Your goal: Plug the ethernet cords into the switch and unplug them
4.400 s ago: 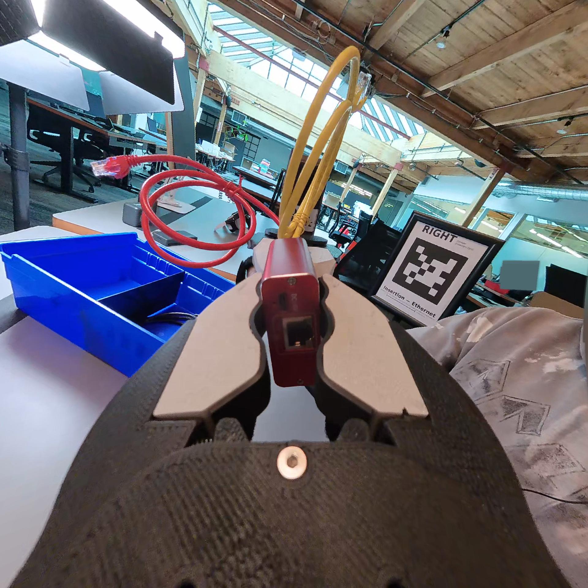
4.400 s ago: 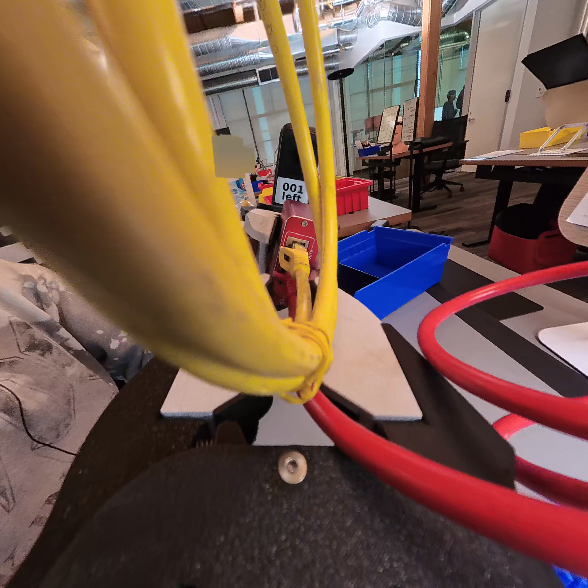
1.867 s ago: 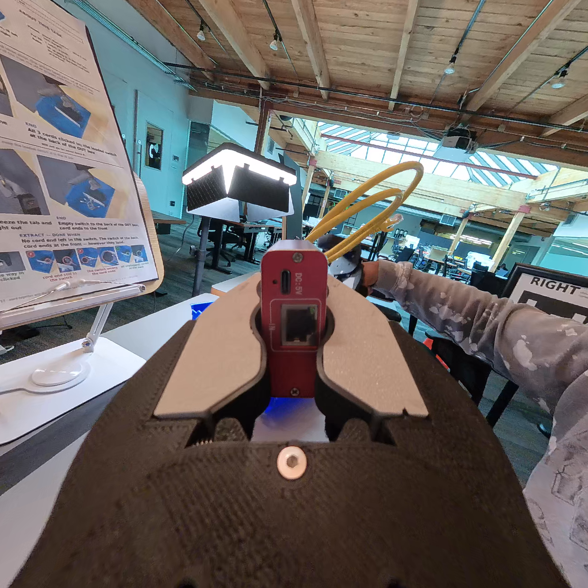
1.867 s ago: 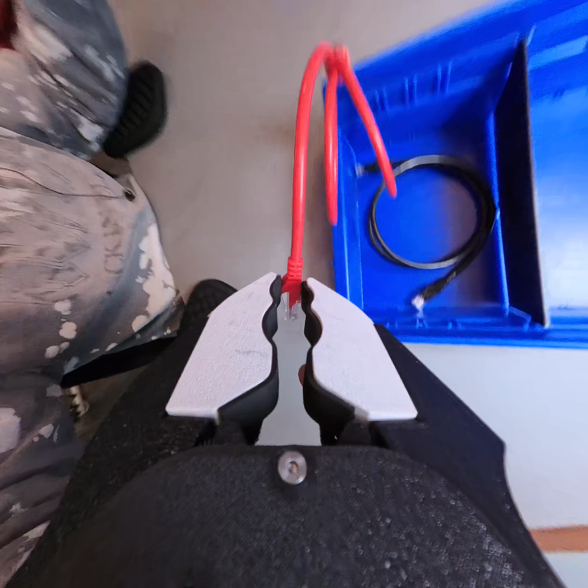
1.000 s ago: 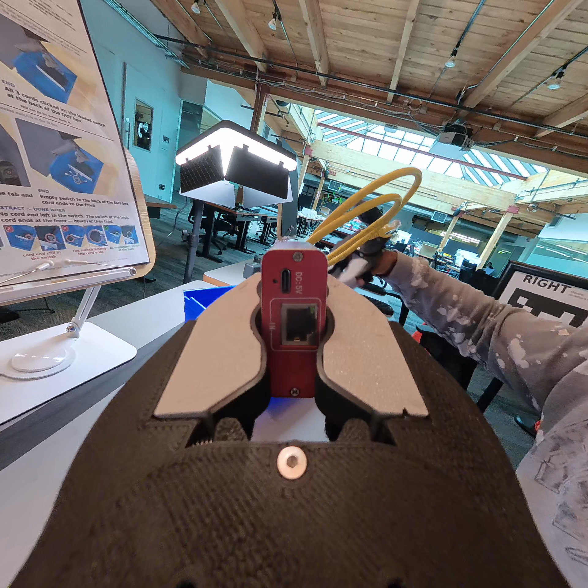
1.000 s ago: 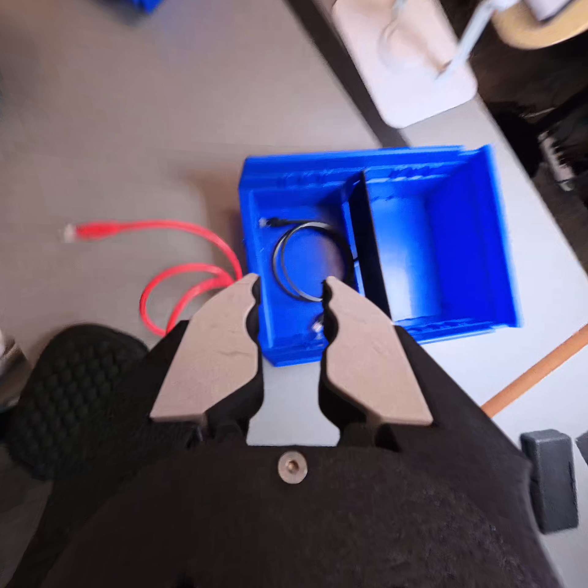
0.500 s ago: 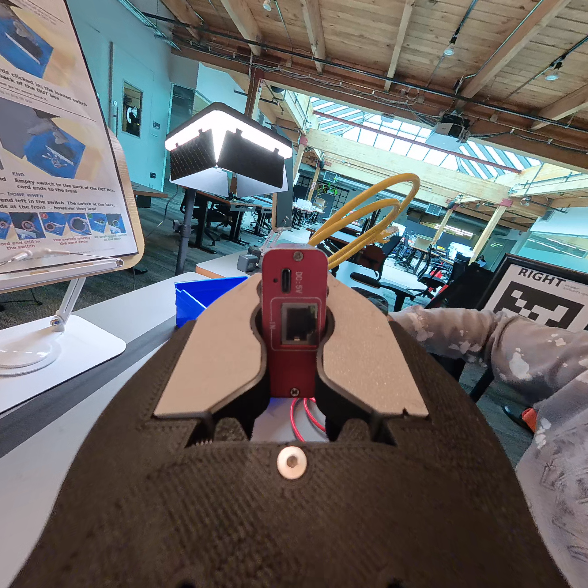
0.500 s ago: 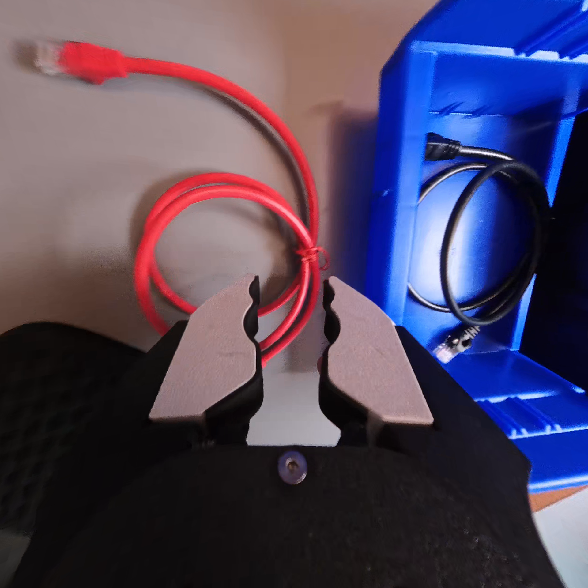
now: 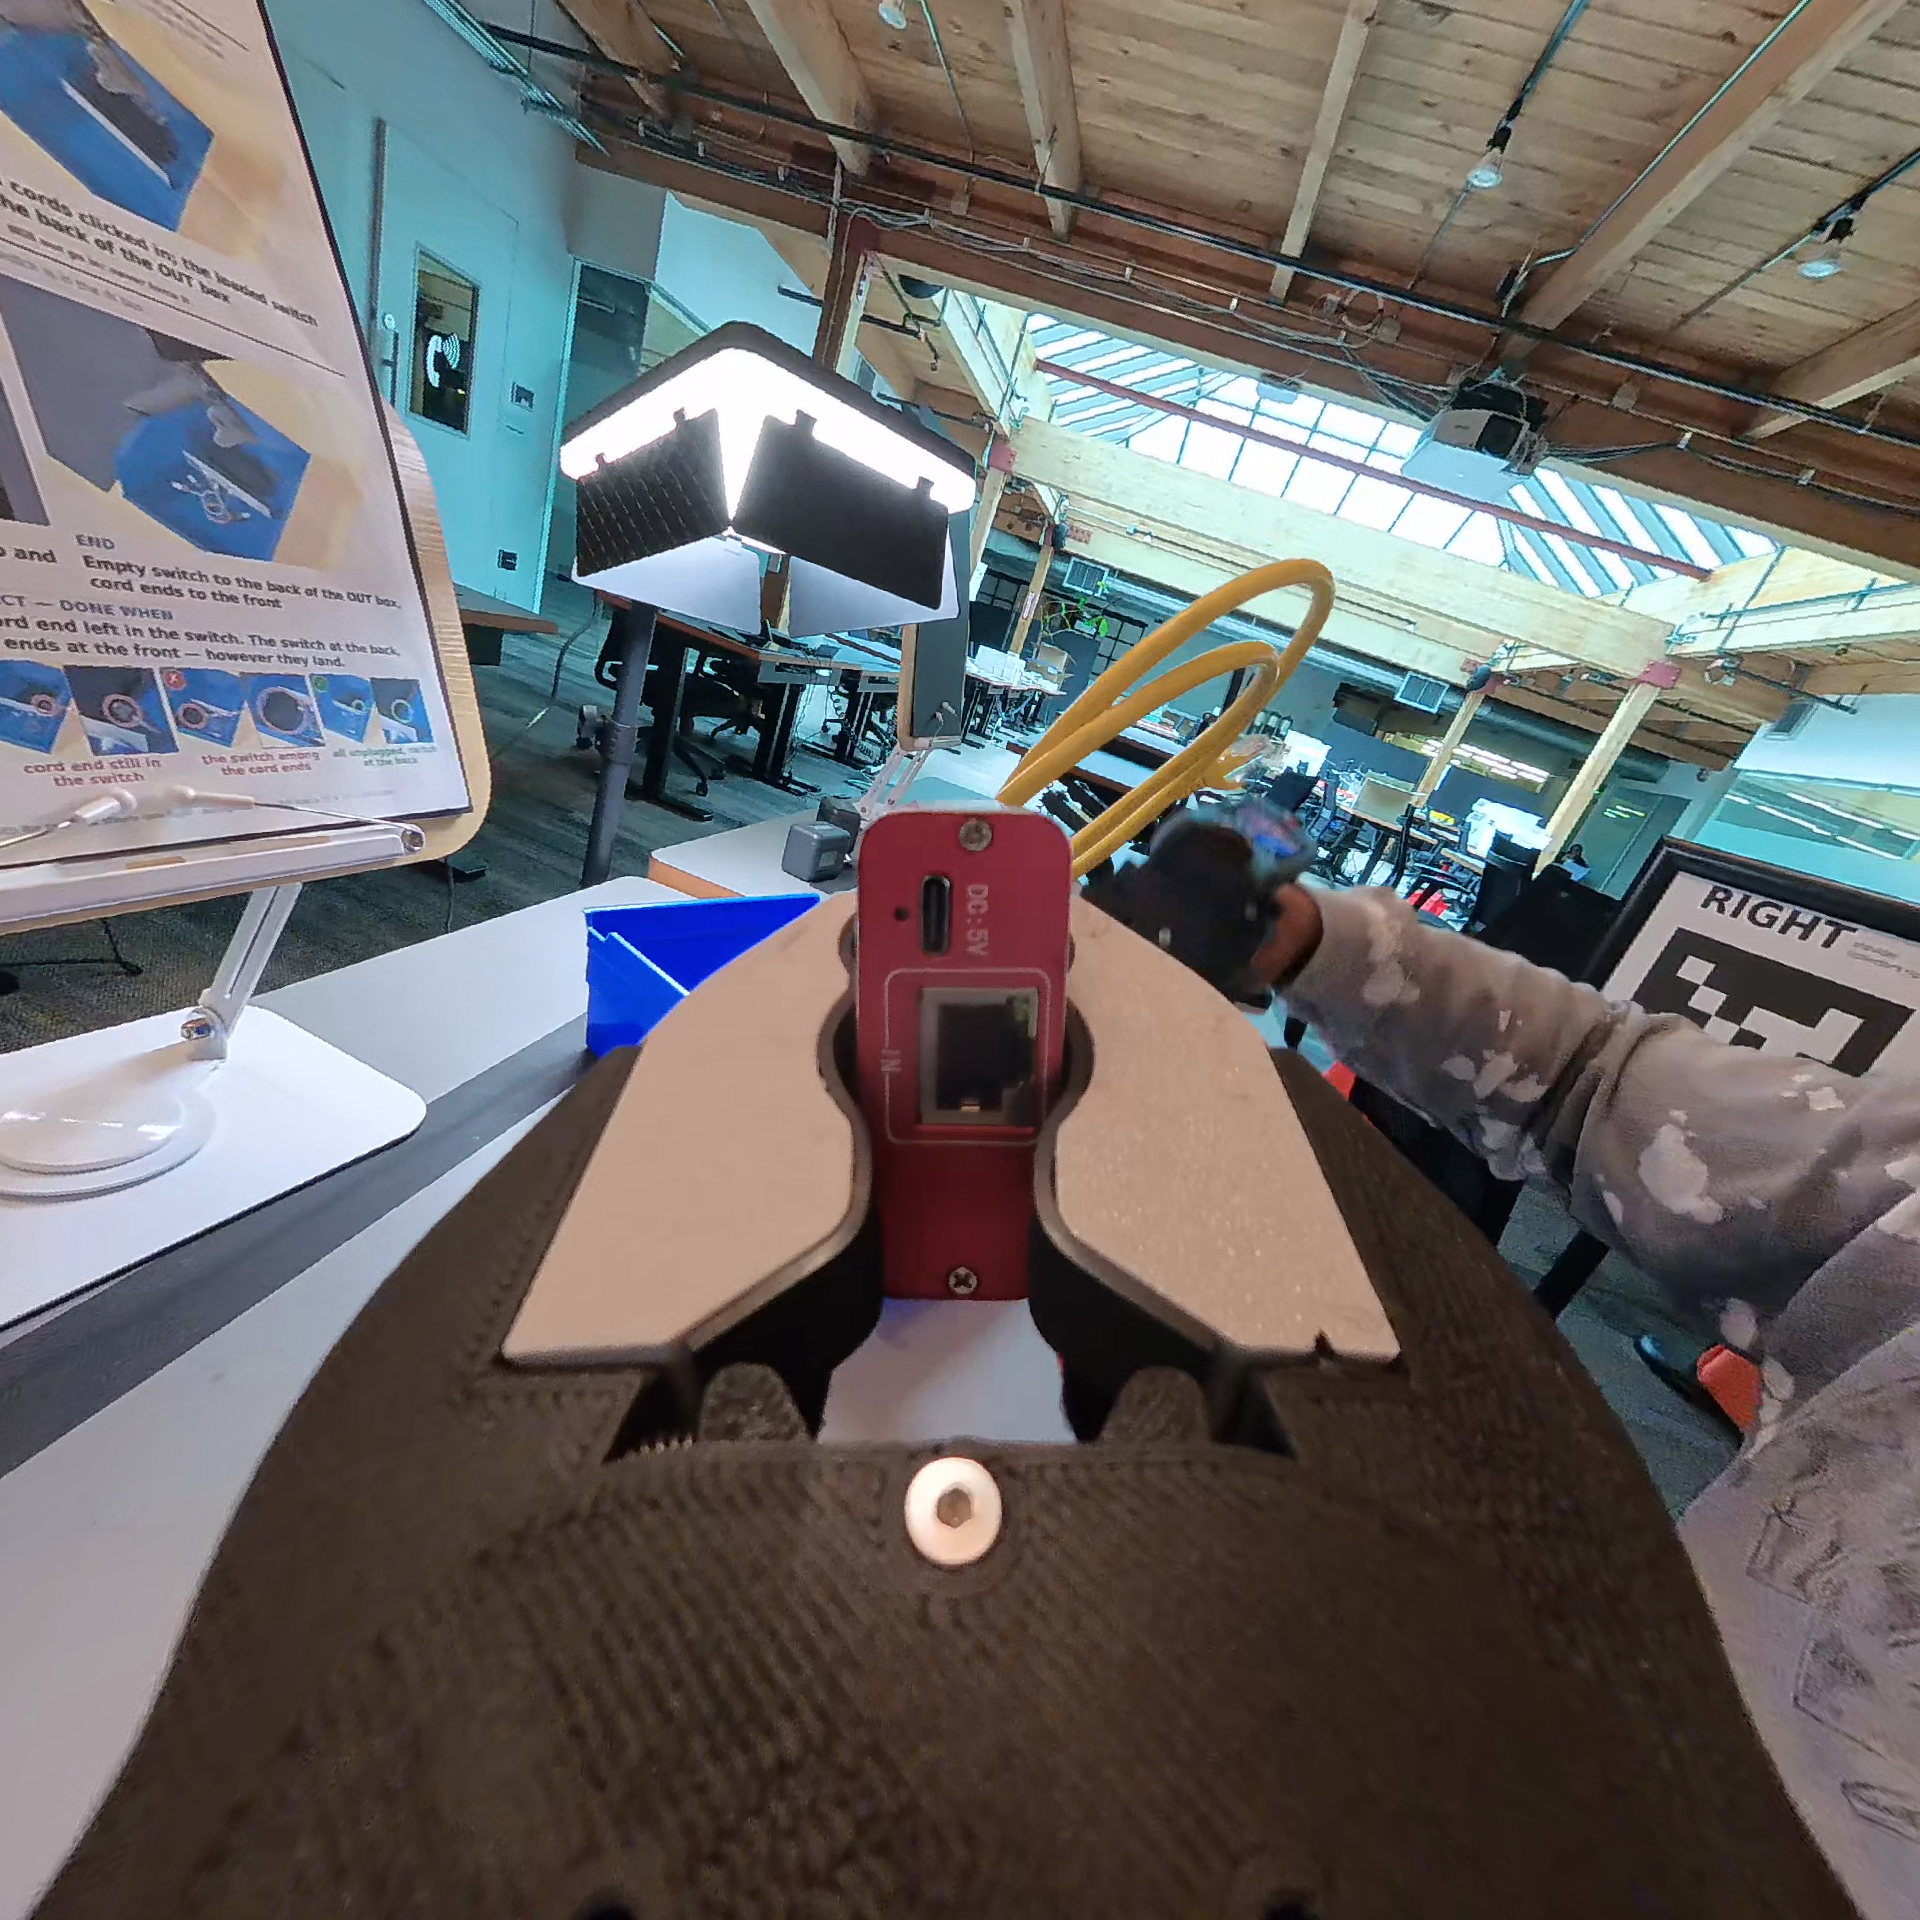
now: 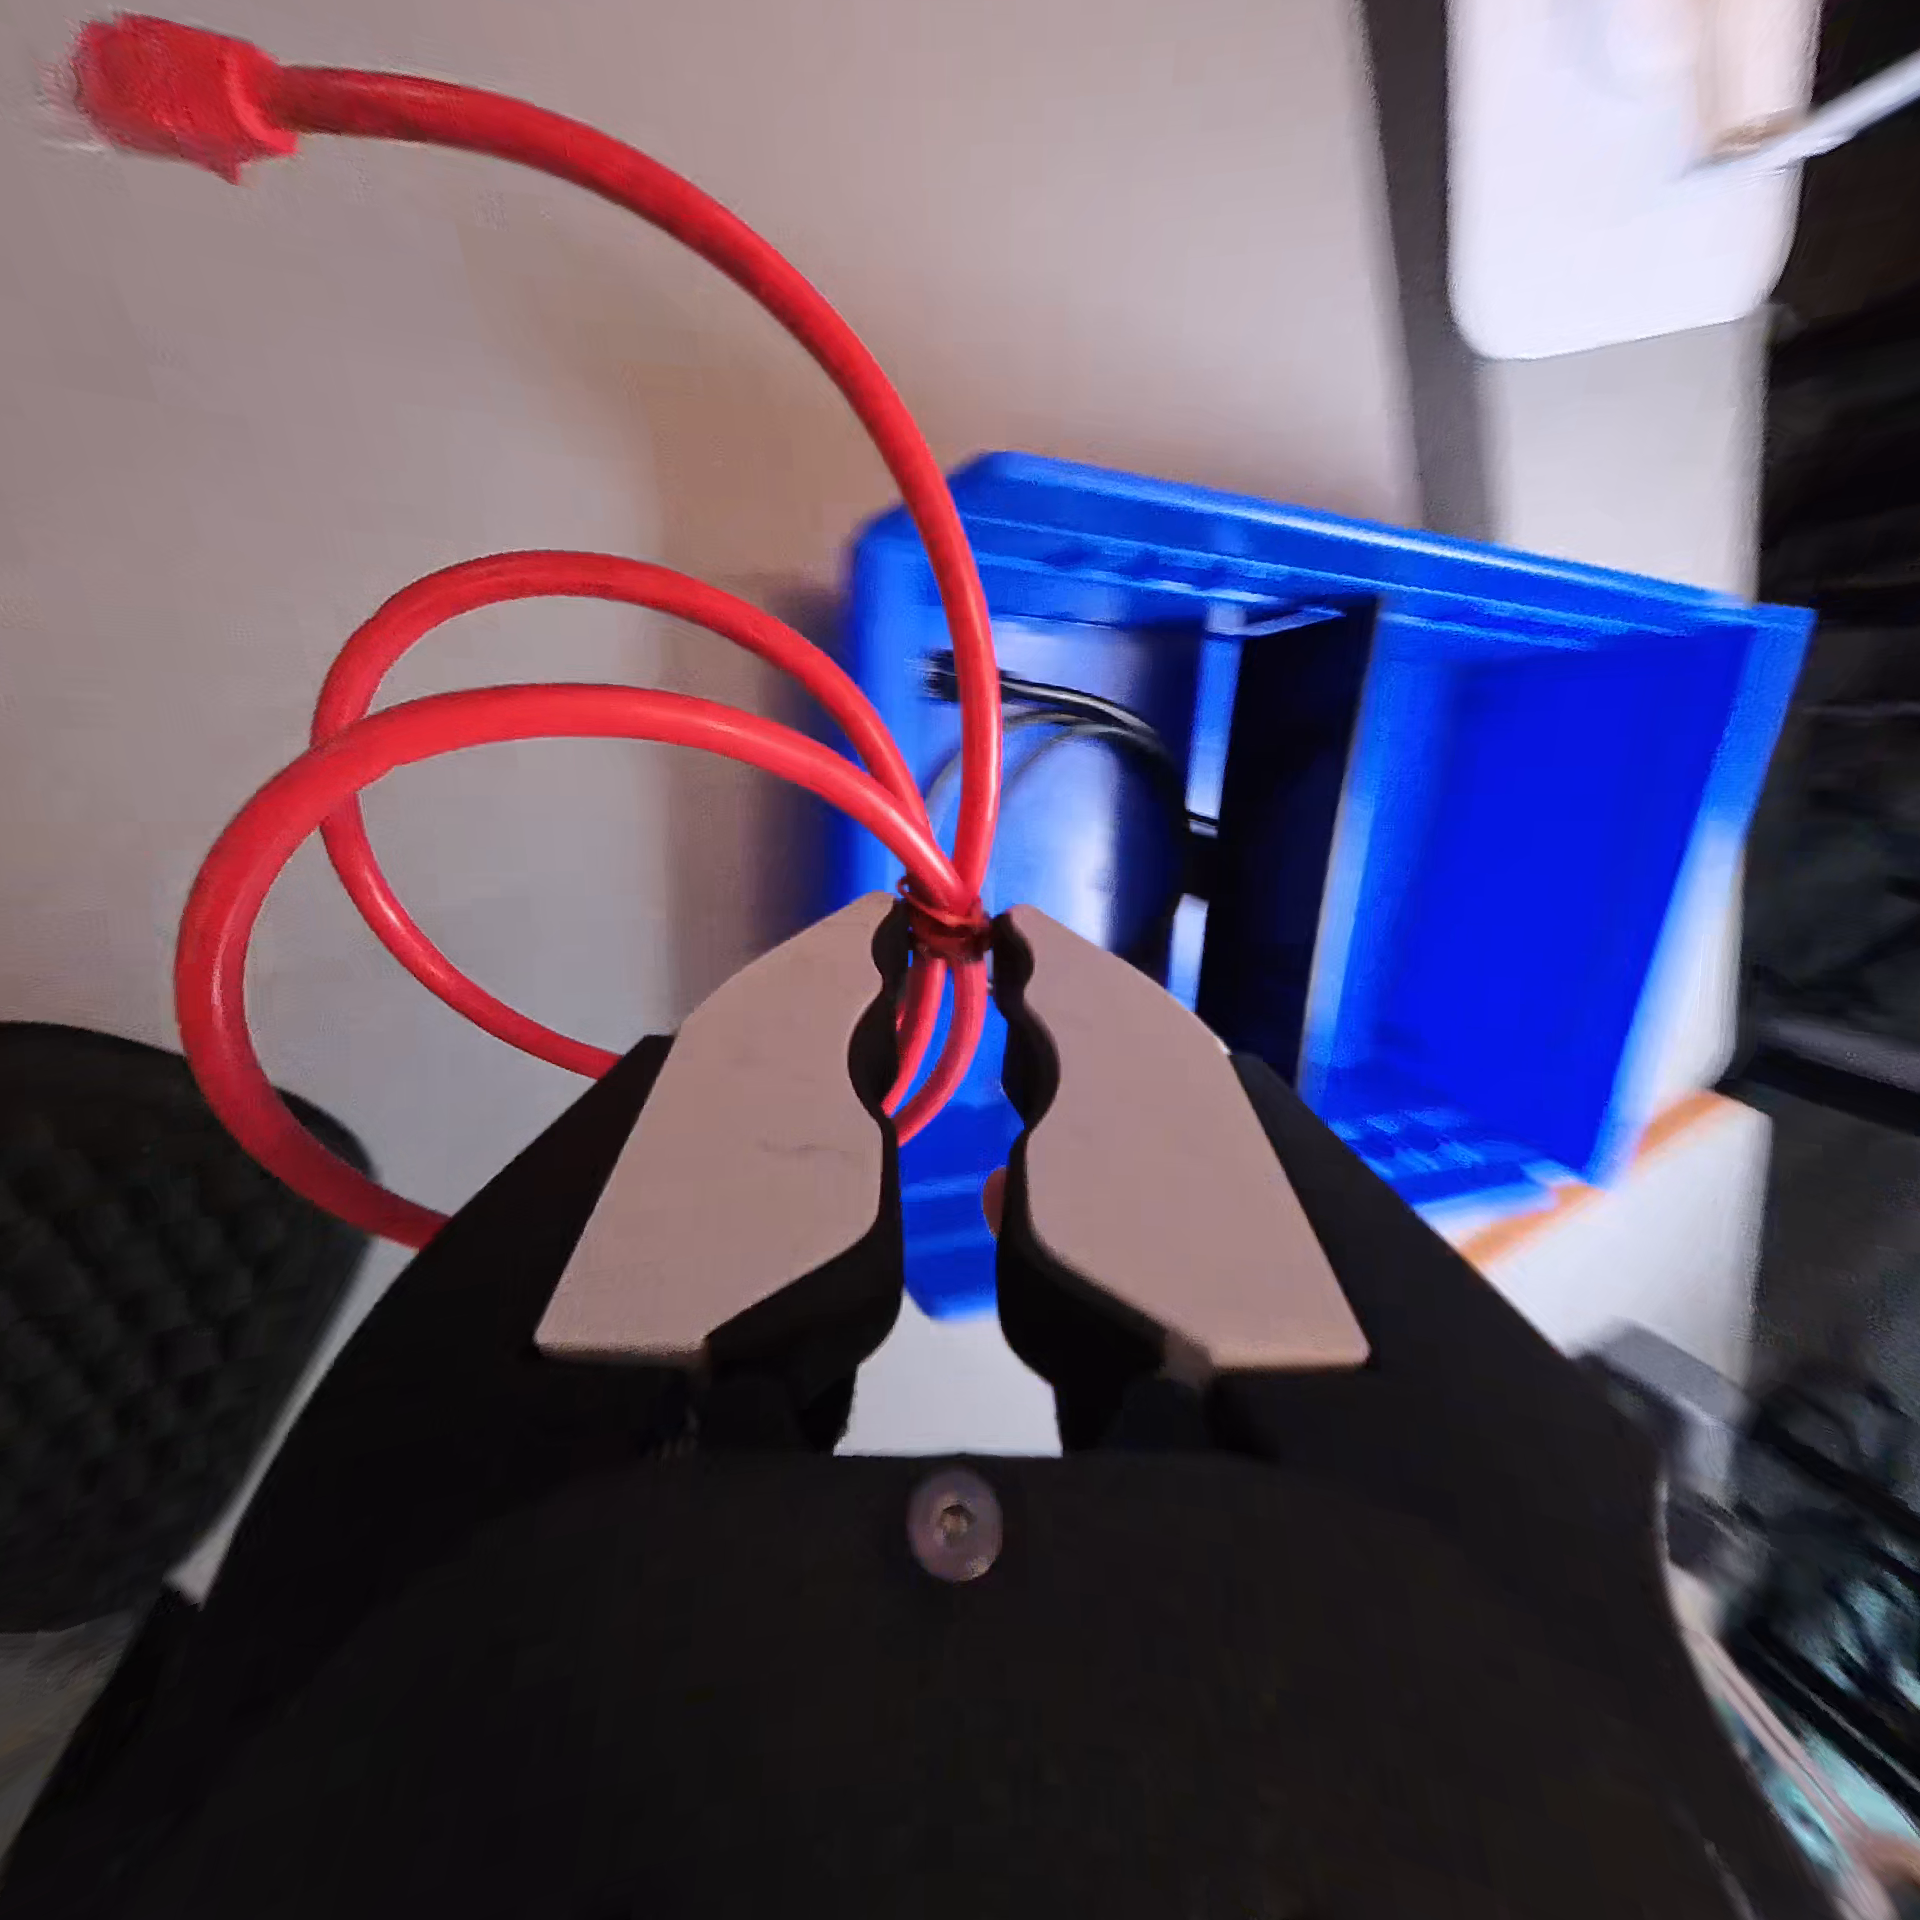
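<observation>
Left gripper (image 9: 961, 1081) clamps upright red switch (image 9: 964, 1049); right gripper (image 10: 943, 1023) pinches coiled red ethernet cord (image 10: 582, 717) at tie, beside blue bin (image 10: 1558, 873).

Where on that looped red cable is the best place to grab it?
Probably at the tied neck, where the red ethernet cord has its loops bound together. The right gripper already has its jaws on either side of that bundle. One pinch there takes all strands, leaving the plug free.

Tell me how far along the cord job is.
Unplugging phase, by the look of it. Black cord lies in the blue bin. In hand: right claw grips the loose red cord. Left: yellow cord rises behind the switch in the left claw.
</observation>
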A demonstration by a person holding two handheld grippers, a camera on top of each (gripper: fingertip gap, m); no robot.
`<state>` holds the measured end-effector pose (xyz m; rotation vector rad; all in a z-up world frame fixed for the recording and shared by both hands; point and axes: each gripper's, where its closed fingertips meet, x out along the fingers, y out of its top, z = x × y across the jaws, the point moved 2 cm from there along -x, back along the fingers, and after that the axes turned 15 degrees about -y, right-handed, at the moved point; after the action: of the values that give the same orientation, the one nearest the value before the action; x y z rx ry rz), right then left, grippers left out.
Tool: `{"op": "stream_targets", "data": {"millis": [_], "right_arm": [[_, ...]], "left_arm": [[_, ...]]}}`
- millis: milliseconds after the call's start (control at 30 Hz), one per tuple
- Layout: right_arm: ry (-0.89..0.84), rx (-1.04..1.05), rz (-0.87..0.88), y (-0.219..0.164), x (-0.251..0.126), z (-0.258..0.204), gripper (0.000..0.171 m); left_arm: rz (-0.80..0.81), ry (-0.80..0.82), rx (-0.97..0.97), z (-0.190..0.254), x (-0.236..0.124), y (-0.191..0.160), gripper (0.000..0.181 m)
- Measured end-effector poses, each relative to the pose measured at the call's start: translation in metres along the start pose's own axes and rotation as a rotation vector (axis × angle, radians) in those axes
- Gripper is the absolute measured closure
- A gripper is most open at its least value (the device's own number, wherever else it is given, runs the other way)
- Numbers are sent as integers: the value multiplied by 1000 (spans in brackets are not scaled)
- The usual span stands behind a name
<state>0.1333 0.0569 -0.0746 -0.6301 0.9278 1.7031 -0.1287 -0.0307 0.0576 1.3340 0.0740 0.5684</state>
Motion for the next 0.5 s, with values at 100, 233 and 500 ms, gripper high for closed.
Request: {"op": "stream_targets", "data": {"millis": [100, 233, 500], "right_arm": [[-209, -56, -67, -10, -18, 60, 156], [-384, -171, -206, -36, -5, 108, 156], [-302, -258, -219, -31, 96, 76, 156]], "left_arm": [[2, -8, 9, 5, 2, 1, 152], [6, -17, 31, 13, 3, 5, 152], [22, -10, 25, 9, -3, 8, 152]]}}
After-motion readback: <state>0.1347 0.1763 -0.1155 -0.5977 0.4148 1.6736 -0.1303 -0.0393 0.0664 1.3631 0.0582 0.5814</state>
